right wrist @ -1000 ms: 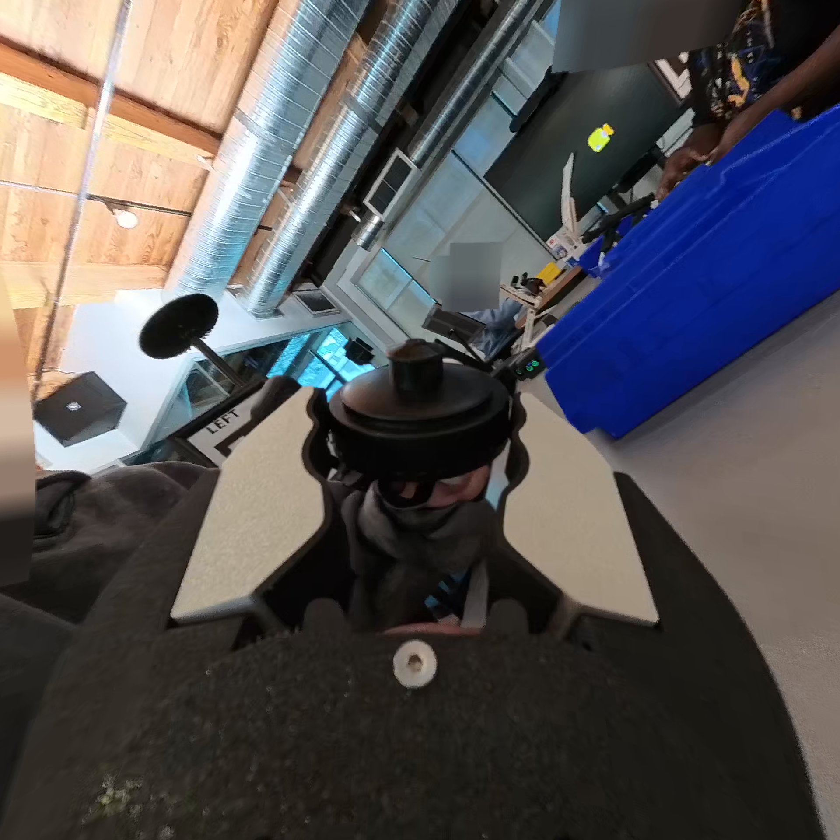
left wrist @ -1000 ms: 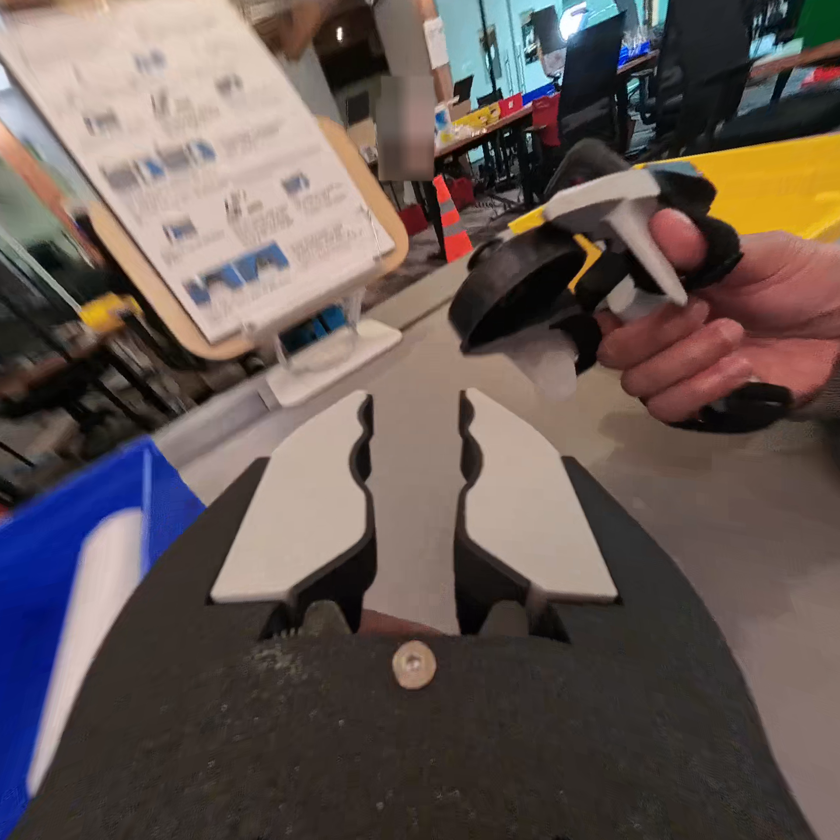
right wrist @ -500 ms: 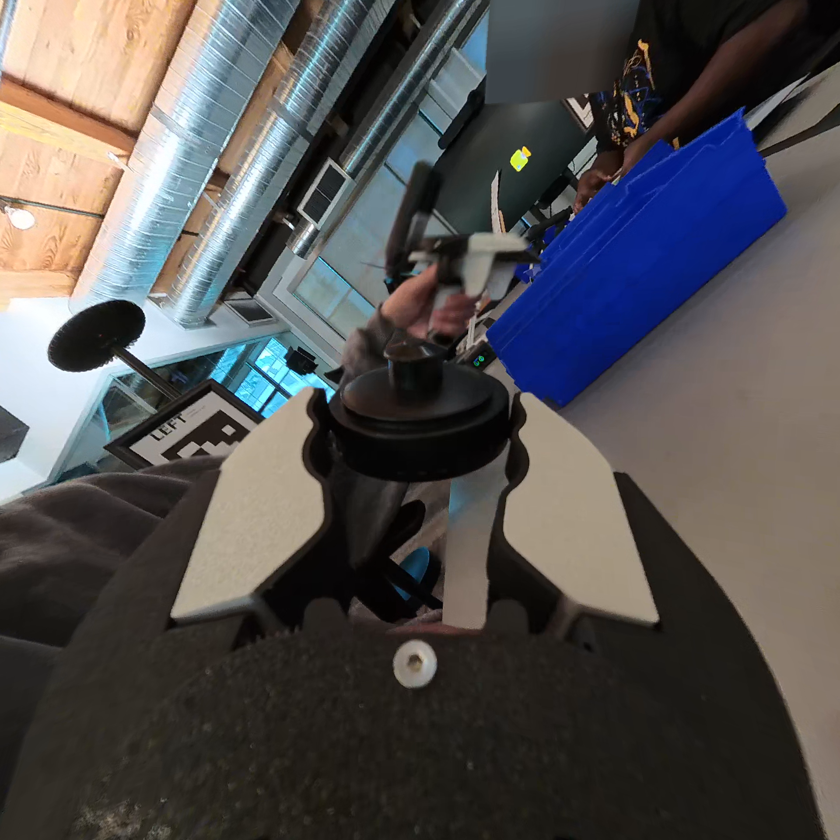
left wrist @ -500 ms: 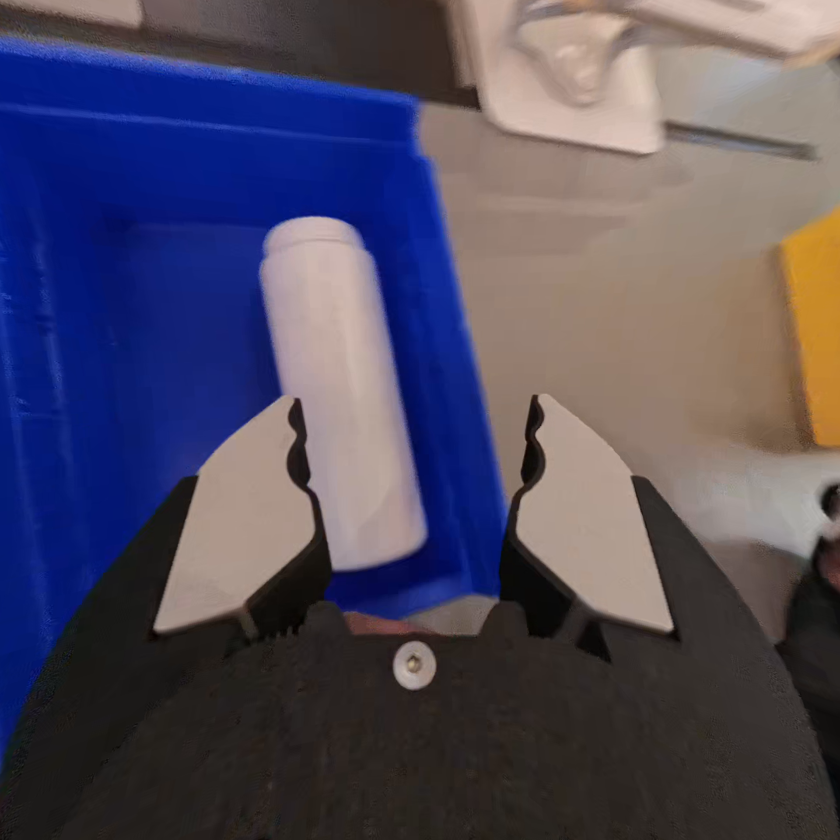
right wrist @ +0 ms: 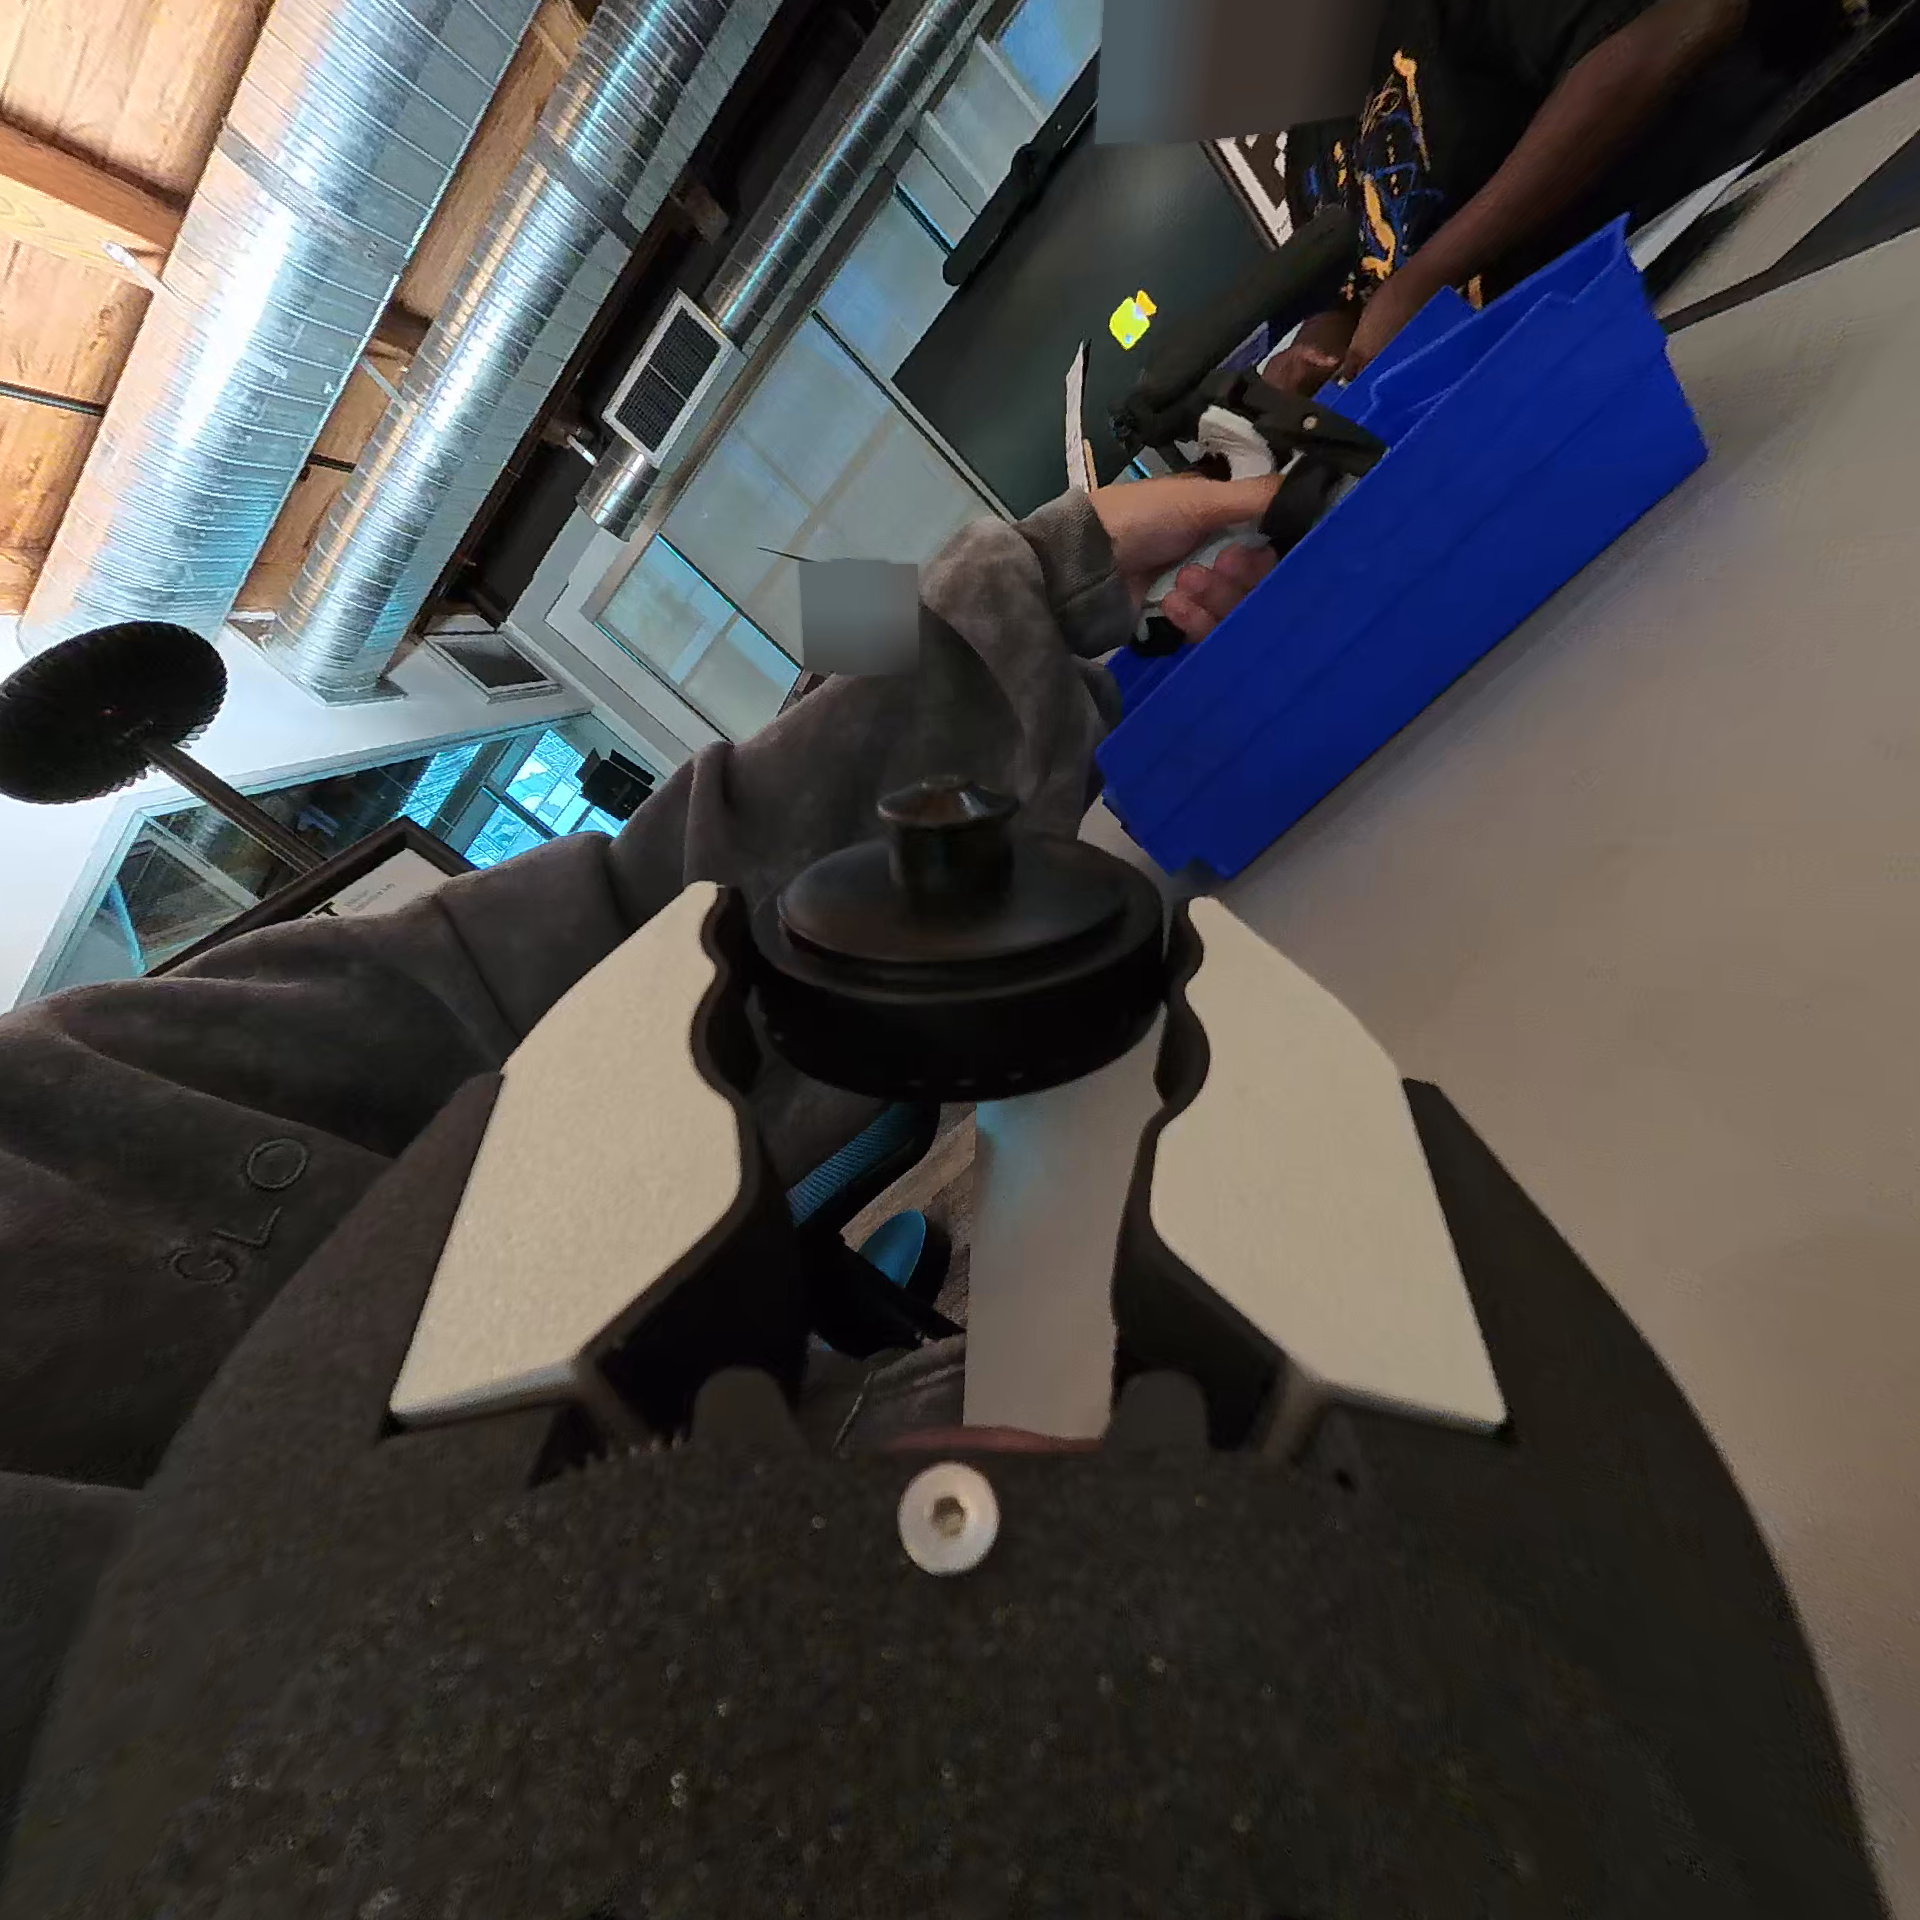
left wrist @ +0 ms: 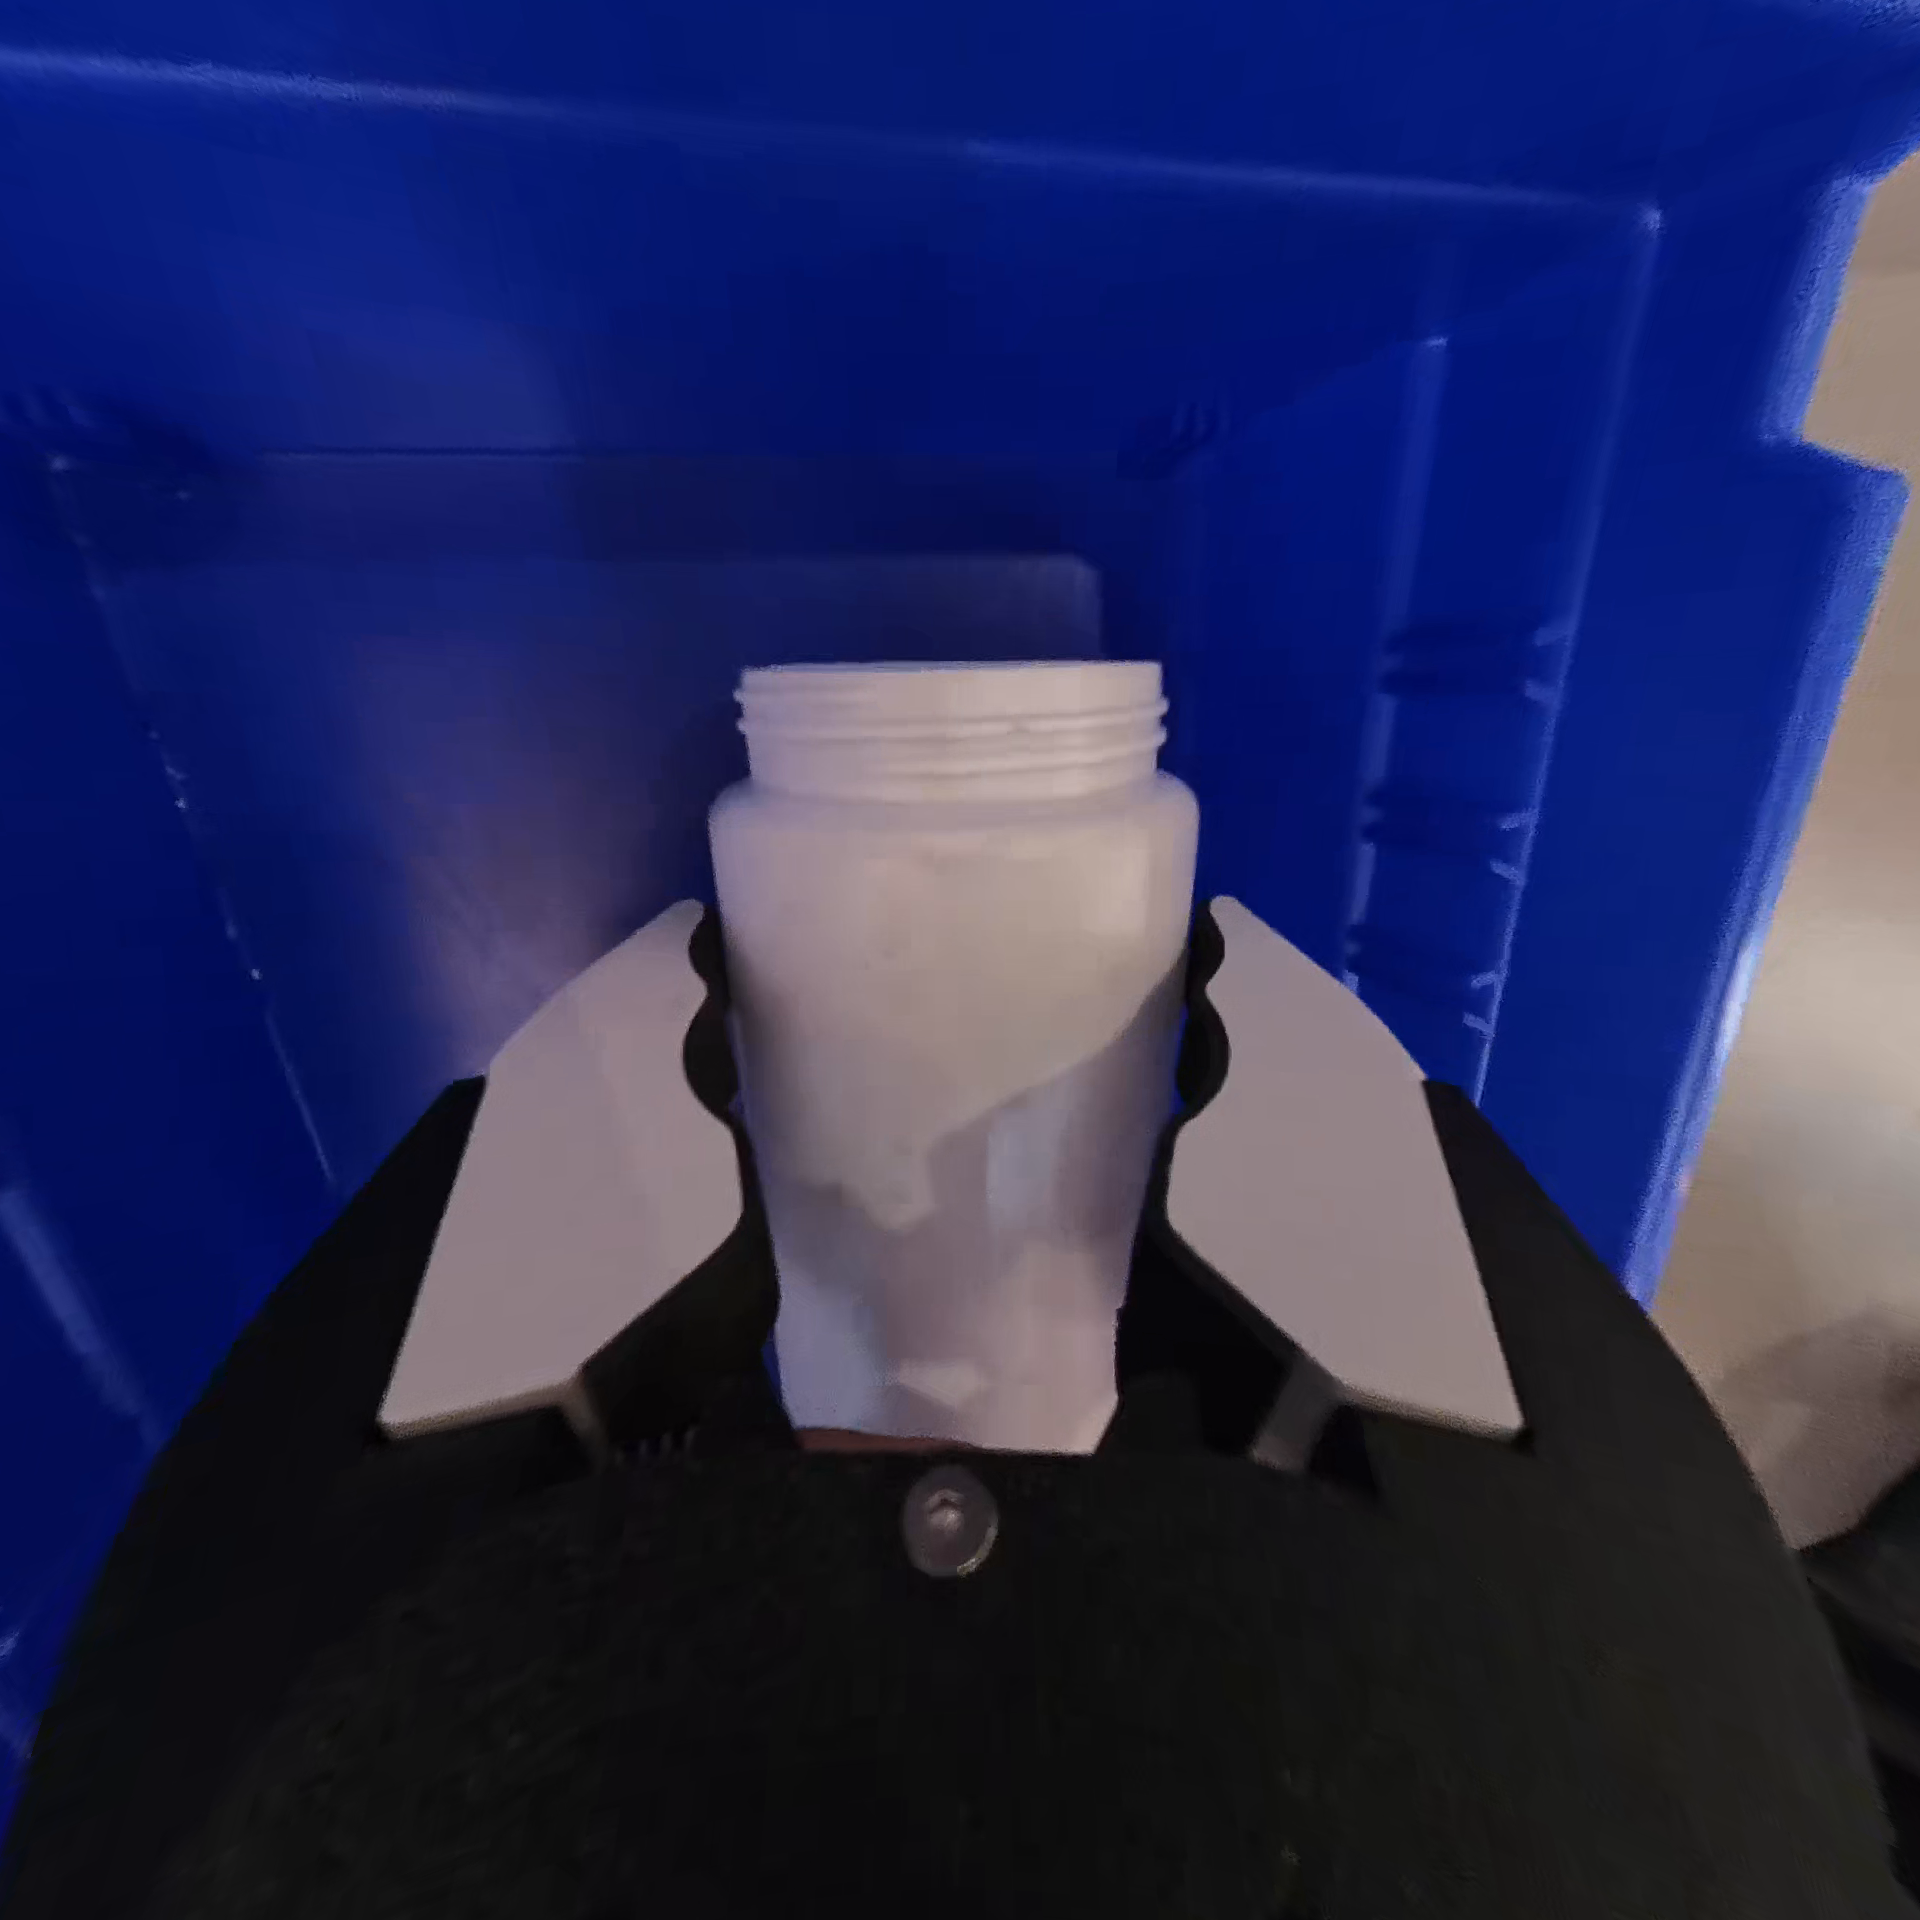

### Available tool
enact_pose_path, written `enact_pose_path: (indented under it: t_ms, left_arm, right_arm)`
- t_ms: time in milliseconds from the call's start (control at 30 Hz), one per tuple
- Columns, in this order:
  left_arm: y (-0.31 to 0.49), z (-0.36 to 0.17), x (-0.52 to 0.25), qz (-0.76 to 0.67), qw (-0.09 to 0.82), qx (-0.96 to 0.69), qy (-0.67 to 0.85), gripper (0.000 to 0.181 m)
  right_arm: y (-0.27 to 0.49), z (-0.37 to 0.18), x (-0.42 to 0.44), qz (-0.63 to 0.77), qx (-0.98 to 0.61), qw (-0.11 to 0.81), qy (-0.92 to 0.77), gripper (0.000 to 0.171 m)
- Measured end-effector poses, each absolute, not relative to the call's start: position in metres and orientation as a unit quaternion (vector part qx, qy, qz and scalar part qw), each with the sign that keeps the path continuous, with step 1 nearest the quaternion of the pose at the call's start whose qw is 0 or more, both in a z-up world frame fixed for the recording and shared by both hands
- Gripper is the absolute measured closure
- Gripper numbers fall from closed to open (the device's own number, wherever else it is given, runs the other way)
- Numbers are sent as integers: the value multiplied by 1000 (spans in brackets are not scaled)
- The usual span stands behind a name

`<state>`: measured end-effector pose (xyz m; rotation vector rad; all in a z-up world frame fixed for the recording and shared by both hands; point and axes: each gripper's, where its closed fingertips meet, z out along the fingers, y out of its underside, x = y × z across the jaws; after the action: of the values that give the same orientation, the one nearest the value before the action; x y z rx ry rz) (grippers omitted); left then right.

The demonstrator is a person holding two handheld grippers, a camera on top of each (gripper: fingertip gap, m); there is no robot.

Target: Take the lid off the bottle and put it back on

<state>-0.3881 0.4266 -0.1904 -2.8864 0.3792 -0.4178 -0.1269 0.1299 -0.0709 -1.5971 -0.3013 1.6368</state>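
A white bottle (left wrist: pixel 951 1091) lies inside a blue bin (left wrist: pixel 520 364), its threaded neck (left wrist: pixel 951 727) bare and pointing away from me. My left gripper (left wrist: pixel 951 935) is down in the bin with both fingers pressed against the bottle's sides, shut on it. In the right wrist view my right gripper (right wrist: pixel 951 914) is shut on the black lid (right wrist: pixel 956 1018), which has a knob on top, and holds it in the air above the table edge. The left gripper (right wrist: pixel 1278 457) also shows there, reaching into the blue bin (right wrist: pixel 1455 582).
The grey table (right wrist: pixel 1610 935) stretches right of the bin and shows beside it in the left wrist view (left wrist: pixel 1849 935). A grey sleeve (right wrist: pixel 997 623) leads to the left gripper. Another person (right wrist: pixel 1455 156) stands behind the bin's far end.
My left gripper swung from the table down into the blue bin, opened wide over the bottle, then closed onto it. My right gripper kept hold of the lid and tilted a little.
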Motion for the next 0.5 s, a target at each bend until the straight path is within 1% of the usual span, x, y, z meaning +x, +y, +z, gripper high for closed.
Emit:
enact_pose_path:
  t_ms: [100,167,267,367,433,500]
  left_arm:
    - [430,-168,-388,-166,145,-966,132,98]
    - [431,-141,-390,-170,208,-951,150,99]
    - [425,-80,-392,-172,337,-911,168,99]
    - [402,-1,-383,-176,486,-834,194,99]
    - [376,42,-362,-192,558,-779,211,99]
    - [347,65,-327,-219,598,-735,235,99]
  right_arm:
    - [131,-68,-124,646,-632,411,-120,95]
    - [132,-66,-120,642,-632,418,-117,95]
    - [137,-62,-114,638,-629,429,-111,95]
    - [140,-54,-110,629,-628,443,-114,96]
    - [142,-46,-106,618,-628,457,-121,95]
    - [144,-35,-102,607,-625,475,-127,95]
